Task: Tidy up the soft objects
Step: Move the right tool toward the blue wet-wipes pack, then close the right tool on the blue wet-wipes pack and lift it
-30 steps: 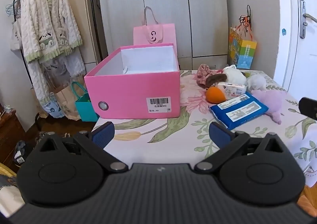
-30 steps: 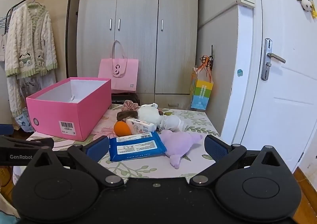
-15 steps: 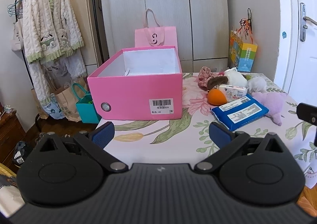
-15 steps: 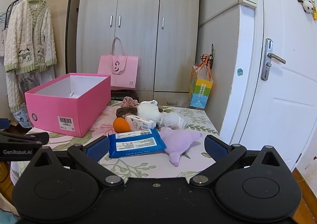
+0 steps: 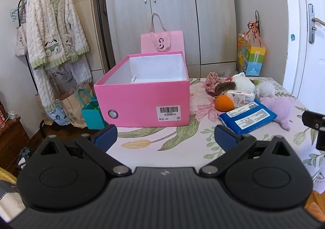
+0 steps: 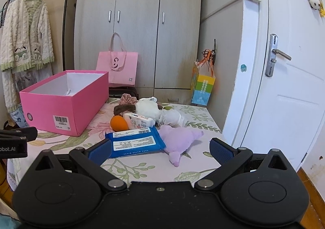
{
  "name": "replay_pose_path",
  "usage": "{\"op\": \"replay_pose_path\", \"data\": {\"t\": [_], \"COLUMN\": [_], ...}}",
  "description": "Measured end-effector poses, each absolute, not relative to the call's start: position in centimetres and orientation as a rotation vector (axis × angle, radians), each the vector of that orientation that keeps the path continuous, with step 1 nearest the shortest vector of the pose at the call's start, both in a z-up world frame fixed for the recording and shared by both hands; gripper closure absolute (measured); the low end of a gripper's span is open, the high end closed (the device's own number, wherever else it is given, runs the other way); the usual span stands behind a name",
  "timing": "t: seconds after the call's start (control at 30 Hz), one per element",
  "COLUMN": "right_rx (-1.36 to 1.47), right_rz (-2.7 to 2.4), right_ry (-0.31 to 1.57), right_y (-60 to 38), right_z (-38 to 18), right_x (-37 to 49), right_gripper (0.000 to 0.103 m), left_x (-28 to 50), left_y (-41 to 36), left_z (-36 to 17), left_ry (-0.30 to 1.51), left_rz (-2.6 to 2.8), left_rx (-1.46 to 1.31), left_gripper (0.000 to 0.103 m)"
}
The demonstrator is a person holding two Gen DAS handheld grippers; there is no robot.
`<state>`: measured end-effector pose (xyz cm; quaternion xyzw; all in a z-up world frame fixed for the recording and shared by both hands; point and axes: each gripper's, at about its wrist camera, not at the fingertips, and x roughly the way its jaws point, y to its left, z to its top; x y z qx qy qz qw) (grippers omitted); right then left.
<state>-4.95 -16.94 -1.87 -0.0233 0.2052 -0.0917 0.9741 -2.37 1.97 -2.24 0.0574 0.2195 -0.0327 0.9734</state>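
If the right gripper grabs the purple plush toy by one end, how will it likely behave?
The purple plush toy lies slumped flat on the tablecloth, so it would probably droop from a pinch at one end. Its fuzzy fabric should grip well rather than slip. It looks light, and it touches the blue wipes pack, which might shift slightly.

On the table: one pink box (image 6: 65, 105), one blue wipes pack (image 6: 135, 141), one small tissue pack (image 6: 139, 120), one orange sponge (image 6: 118, 123), one purple plush (image 6: 179, 139), one white plush (image 6: 147, 108), and two hair scrunchies, pink (image 6: 127, 98) and brown (image 6: 124, 108).
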Motion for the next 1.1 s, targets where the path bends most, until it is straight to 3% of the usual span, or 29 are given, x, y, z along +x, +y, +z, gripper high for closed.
{"op": "replay_pose_path", "data": {"t": [0.63,0.77,0.87,1.1], "right_rx": [-0.170,-0.080,-0.047,-0.013], "right_rz": [0.023,0.038,0.106,0.187], "right_ry": [0.303,0.323,0.372,0.465], "right_y": [-18.1,-19.3,-19.9,-21.1], "right_z": [-1.6,-3.0,-3.9,-6.1], "right_x": [-2.4,0.4,2.4,6.1], "right_gripper": [0.000,0.000,0.010,0.023], "left_x": [2.0,4.5,7.0,9.7], "left_y": [1.5,-0.1,-1.3,-4.2], "left_z": [-0.1,-1.1,-1.9,-4.8], "left_ry": [0.369,0.459,0.558,0.575], "left_rz": [0.009,-0.103,-0.236,-0.296], "left_rx": [0.064,0.029,-0.057,-0.028], "left_gripper": [0.000,0.000,0.002,0.004]}}
